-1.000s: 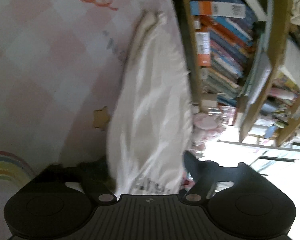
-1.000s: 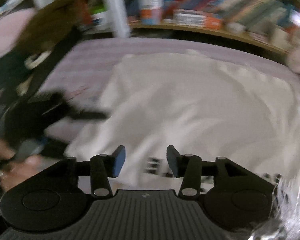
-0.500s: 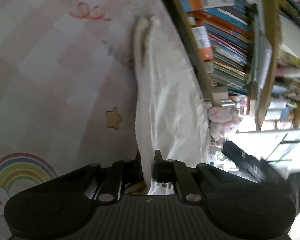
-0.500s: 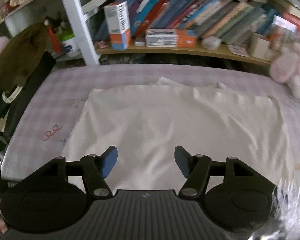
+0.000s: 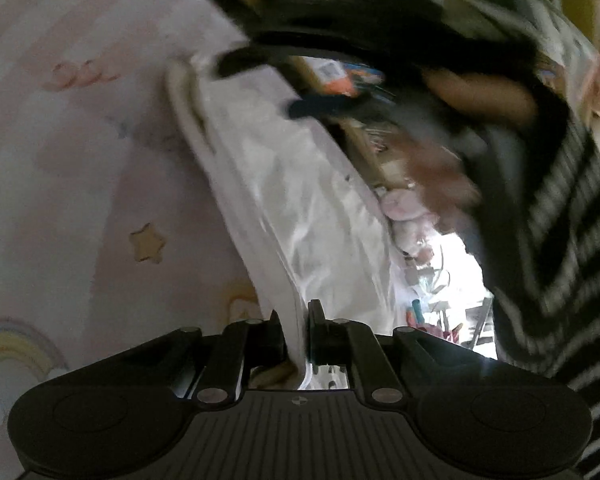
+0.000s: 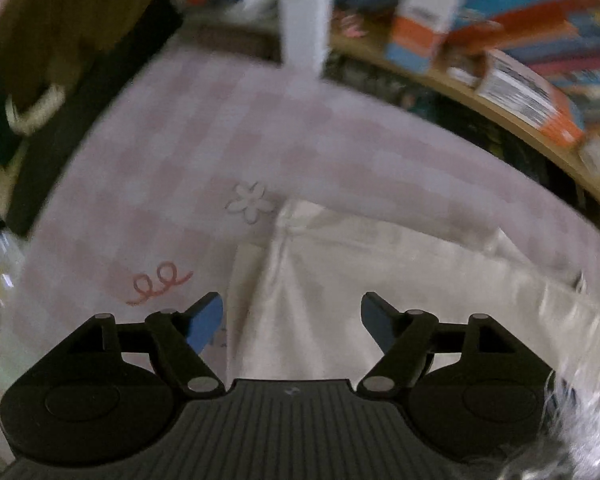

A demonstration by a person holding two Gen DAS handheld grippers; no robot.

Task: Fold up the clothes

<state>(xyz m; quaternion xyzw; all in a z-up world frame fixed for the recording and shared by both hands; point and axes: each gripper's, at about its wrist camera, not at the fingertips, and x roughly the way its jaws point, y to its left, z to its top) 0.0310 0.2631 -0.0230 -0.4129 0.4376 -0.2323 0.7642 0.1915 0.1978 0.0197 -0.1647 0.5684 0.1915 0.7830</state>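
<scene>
A white garment point(image 5: 300, 208) lies on a pink checked cloth point(image 5: 80, 152). My left gripper point(image 5: 298, 334) is shut on the garment's near edge, which runs up between its fingers. In the right wrist view the garment point(image 6: 400, 280) lies flat, its folded corner at centre. My right gripper point(image 6: 292, 320) is open and empty, just above the garment's left edge. In the left wrist view the right gripper point(image 5: 260, 60) shows blurred over the garment's far end.
The checked cloth point(image 6: 220, 160) carries star, rainbow, flower and squiggle prints. A wooden bookshelf point(image 6: 520, 80) with books runs behind it. A white post point(image 6: 304, 12) stands at the back. Dark bags point(image 6: 40, 80) sit at left. The person's striped sleeve point(image 5: 560, 240) is at right.
My right gripper has moved forward and left to the garment's far left corner and opened wider. My left gripper shut on the garment's edge about half a second ago and still holds it.
</scene>
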